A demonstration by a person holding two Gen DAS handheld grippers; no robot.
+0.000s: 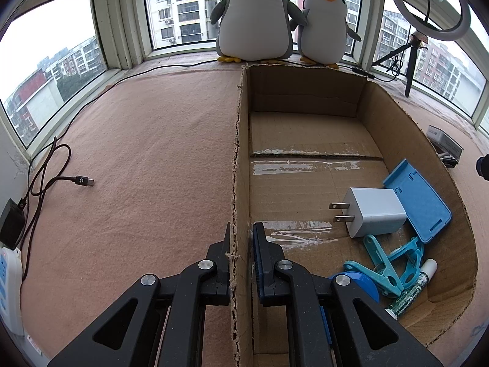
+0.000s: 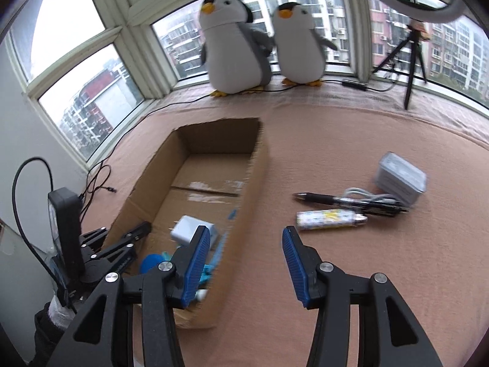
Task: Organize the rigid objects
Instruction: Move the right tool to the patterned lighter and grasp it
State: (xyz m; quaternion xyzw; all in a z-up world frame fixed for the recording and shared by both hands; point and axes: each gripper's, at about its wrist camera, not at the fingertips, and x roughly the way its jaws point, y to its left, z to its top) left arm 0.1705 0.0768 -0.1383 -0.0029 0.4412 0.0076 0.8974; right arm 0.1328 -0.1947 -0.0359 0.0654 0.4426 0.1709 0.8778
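Note:
An open cardboard box lies on the pink cloth. My left gripper is shut on the box's left wall, one finger outside and one inside. In the box's near right corner lie a white charger, a blue stand, teal clips and a small bottle. My right gripper hangs open and empty over the cloth, just right of the box. Right of it on the cloth lie a patterned tube, a black pen, a white cable and a grey tin.
Two plush penguins stand at the window behind the box. A ring light on a tripod stands at the back right. A dark cable with a plug and a white power strip lie at the left.

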